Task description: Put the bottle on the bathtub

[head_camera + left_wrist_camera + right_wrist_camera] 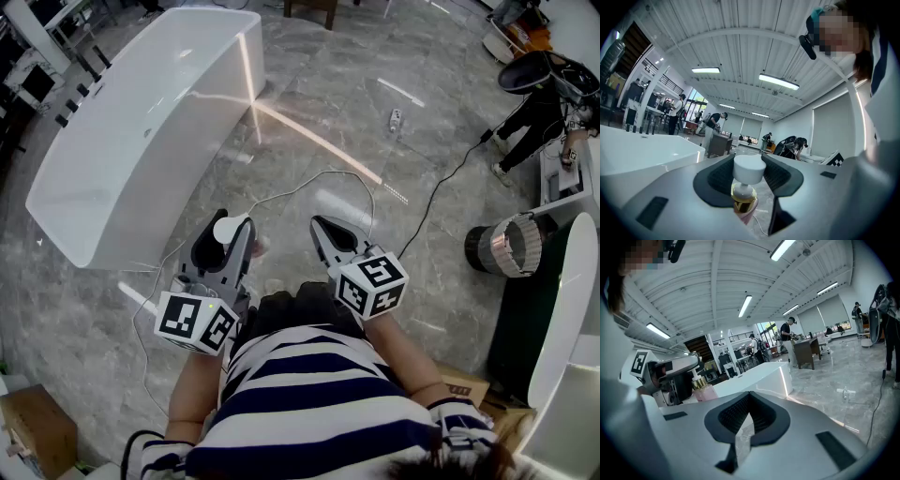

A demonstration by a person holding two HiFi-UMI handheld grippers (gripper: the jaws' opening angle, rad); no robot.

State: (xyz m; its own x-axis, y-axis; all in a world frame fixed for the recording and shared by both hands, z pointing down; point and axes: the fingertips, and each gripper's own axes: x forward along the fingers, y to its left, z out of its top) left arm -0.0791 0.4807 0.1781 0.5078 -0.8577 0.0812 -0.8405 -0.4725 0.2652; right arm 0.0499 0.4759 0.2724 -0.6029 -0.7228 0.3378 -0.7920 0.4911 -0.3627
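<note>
Head view: a person (309, 403) holds the bottle (232, 228) in the left gripper (223, 234), jaws closed around its top, above the marble floor (375, 112) near the right end of the white bathtub (112, 187). It has a round white cap, gold collar and pink body. The right gripper (325, 228) hangs alongside, jaws pressed together on nothing. The bottle's lower body is hidden behind the jaws.

Bright overhead strip lighting, fisheye-warped edges
</note>
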